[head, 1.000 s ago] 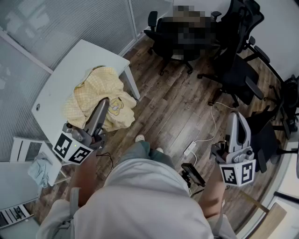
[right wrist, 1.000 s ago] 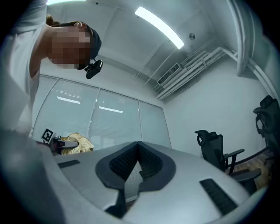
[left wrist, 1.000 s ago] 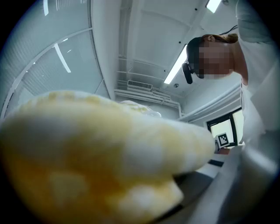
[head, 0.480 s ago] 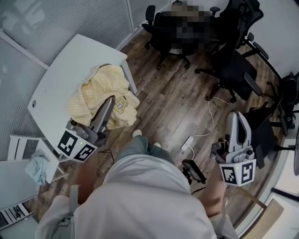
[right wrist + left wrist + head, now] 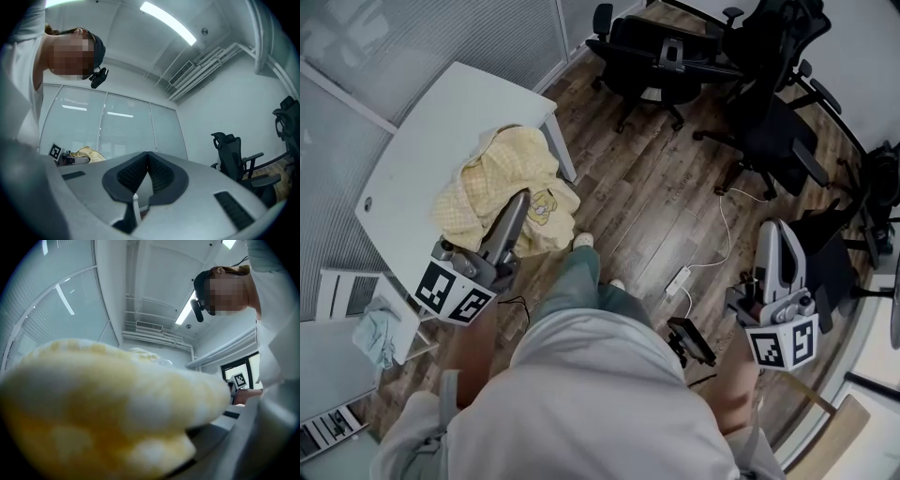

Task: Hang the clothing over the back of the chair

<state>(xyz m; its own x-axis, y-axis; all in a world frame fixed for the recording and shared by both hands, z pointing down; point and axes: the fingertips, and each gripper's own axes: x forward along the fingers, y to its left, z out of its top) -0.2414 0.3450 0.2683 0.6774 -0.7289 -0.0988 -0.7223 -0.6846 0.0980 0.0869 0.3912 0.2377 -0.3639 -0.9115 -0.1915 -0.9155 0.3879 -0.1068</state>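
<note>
A yellow checked piece of clothing (image 5: 502, 178) lies heaped at the near edge of the white table (image 5: 431, 131) in the head view. My left gripper (image 5: 521, 195) has its tips buried in that heap and is shut on the cloth. In the left gripper view the yellow clothing (image 5: 108, 404) fills the frame and hides the jaws. My right gripper (image 5: 775, 228) hovers over the wooden floor at the right, shut and empty; its pads (image 5: 148, 159) meet in the right gripper view. Black office chairs (image 5: 661, 61) stand at the far side.
More black chairs (image 5: 778, 141) crowd the right wall. A white power strip with its cable (image 5: 680, 279) lies on the floor between the grippers. A light blue cloth (image 5: 377, 328) rests on a low shelf at the left. A glass partition (image 5: 441, 28) runs behind the table.
The head view has shifted a little and the person's leg has stepped forward. Both grippers keep about the same places, the left still in the yellow clothing.
</note>
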